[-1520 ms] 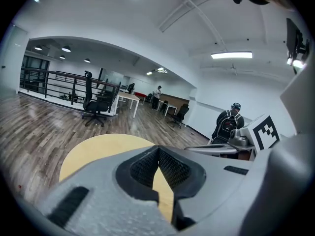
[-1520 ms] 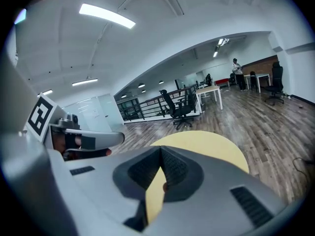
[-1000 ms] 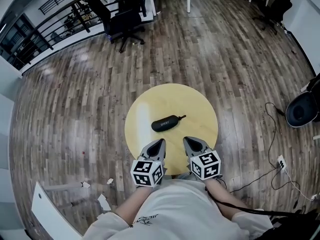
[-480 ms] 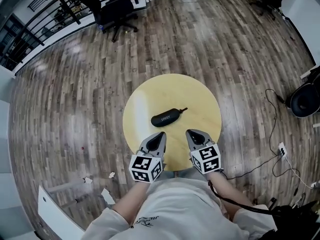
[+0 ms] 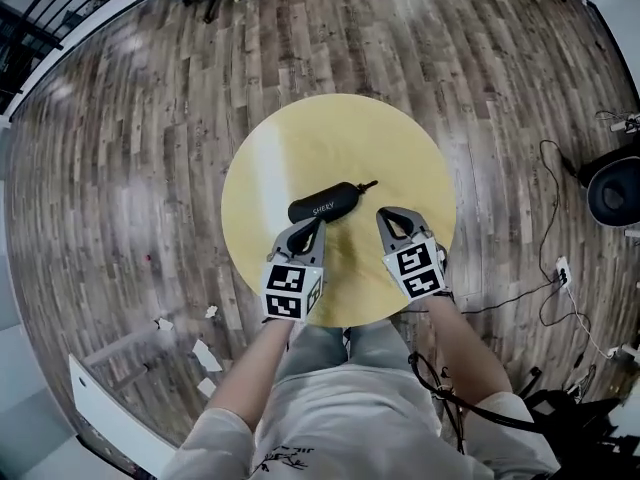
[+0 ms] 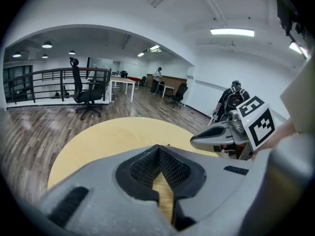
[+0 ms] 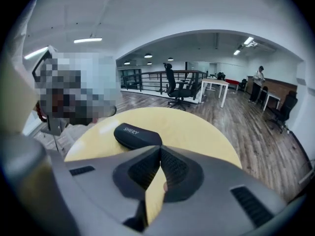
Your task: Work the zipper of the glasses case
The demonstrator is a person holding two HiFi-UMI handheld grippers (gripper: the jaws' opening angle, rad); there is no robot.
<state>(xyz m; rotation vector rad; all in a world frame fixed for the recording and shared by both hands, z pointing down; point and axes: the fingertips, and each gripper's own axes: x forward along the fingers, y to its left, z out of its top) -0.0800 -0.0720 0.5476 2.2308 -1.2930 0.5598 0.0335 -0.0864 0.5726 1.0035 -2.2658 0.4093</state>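
Observation:
A black zipped glasses case (image 5: 323, 203) lies near the middle of the round yellow table (image 5: 290, 138), its zipper pull (image 5: 367, 184) pointing to the right. My left gripper (image 5: 313, 225) hovers at the case's near edge with its jaws shut and nothing held. The right gripper (image 5: 386, 214) is shut too, a little to the right of the case and apart from it. In the right gripper view the case (image 7: 138, 135) shows just beyond the shut jaws (image 7: 160, 152). The left gripper view shows only table beyond its shut jaws (image 6: 158, 149), plus the right gripper (image 6: 219, 136); the case is hidden.
Wooden floor surrounds the table. Cables (image 5: 548, 268) and a dark round object (image 5: 614, 194) lie to the right, a white board (image 5: 105, 413) and paper scraps at the lower left. An office chair (image 6: 87, 90), railing and desks stand far off.
Both grippers have moved forward over the table toward the case; the left tip now sits beside it. The head view has closed in on the table. The case has not moved.

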